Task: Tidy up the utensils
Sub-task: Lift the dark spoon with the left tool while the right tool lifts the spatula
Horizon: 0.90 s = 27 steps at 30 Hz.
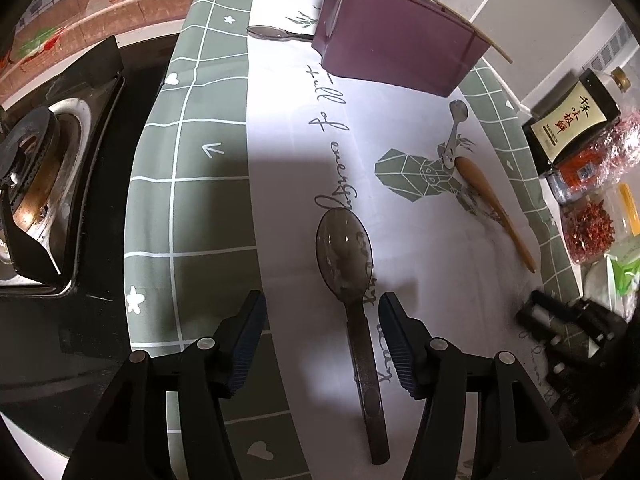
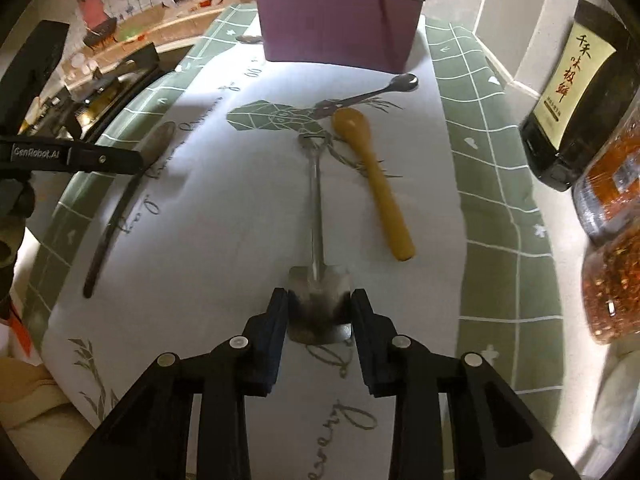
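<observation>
Your right gripper (image 2: 319,312) has its ribbed black fingers (image 2: 276,320) pressed against both sides of the shovel-shaped steel spoon (image 2: 318,280), gripping its flat blade as it lies on the table (image 2: 224,240), handle pointing away. Just beside it rests a smooth wooden spoon (image 2: 374,176), with a small metal spoon (image 2: 384,88) beyond, near the purple plastic holder (image 2: 336,28). Your left gripper (image 1: 322,320) hangs spread wide, fingers (image 1: 248,328) either side of a translucent dark plastic spoon (image 1: 348,264) without touching it. A green-checked cloth (image 1: 188,184) covers the table; a soy sauce bottle (image 2: 576,92) and chilli jars (image 2: 612,280) stand at right, a gas burner (image 1: 36,168) at left.
</observation>
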Each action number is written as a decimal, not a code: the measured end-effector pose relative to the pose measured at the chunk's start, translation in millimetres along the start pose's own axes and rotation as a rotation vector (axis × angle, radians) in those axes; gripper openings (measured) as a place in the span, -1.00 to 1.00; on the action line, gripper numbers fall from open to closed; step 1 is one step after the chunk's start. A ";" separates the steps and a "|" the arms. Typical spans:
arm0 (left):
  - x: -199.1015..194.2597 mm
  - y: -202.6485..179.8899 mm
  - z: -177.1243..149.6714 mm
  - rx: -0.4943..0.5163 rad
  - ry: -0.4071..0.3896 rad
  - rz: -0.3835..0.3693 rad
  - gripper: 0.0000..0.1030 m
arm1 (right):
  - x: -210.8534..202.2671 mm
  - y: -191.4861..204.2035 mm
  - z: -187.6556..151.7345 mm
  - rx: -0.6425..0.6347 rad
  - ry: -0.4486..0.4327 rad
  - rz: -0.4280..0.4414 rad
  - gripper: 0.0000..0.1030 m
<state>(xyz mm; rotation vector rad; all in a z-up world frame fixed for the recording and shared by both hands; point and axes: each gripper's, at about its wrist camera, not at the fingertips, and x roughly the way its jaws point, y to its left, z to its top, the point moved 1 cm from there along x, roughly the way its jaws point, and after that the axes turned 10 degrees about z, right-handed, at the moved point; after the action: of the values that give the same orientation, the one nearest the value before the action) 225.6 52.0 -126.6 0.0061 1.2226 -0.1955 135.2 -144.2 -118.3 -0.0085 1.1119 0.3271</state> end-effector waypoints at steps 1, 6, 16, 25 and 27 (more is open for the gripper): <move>-0.4 -0.5 0.0 0.002 0.001 -0.001 0.15 | -7.3 0.4 6.1 -0.006 -0.023 -0.013 -0.42; -0.2 -3.5 2.3 0.006 0.009 0.002 0.15 | -57.6 1.6 48.5 -0.017 -0.197 -0.032 -0.45; 7.6 -19.2 21.6 0.004 -0.005 0.065 0.15 | -57.7 -12.3 111.9 0.009 -0.253 0.041 -0.95; 11.5 -32.5 29.7 0.058 -0.091 0.141 -0.35 | -8.7 -0.9 101.2 -0.046 -0.094 0.256 -0.63; 2.9 -23.7 29.5 0.041 -0.110 0.135 -0.35 | 7.5 8.4 101.6 -0.072 -0.061 0.274 -0.44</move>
<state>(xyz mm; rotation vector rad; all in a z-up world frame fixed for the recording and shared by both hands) 250.5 25.0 -116.8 0.1119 1.1040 -0.1017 225.2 -117.1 -78.1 0.0900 1.0413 0.6089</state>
